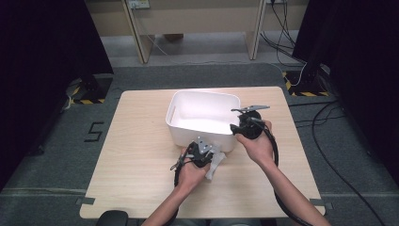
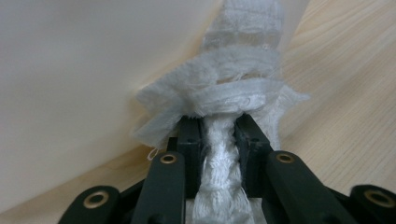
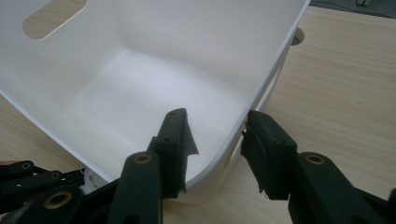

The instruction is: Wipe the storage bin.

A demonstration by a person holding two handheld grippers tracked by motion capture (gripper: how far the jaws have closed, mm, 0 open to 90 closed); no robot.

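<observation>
Left gripper (image 2: 218, 135) pinches white cloth (image 2: 233, 93); right gripper (image 3: 217, 140) straddles unlabelled bin (image 3: 261, 88) corner

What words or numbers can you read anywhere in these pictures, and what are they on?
"5": a dark figure marked on the grey carpet floor left of the light wooden table; it reads like a 5.
The white wall socket plate at the top may carry marks, but it is too small to read.
Nothing is written on the white plastic bin or the white woven cloth.
</observation>
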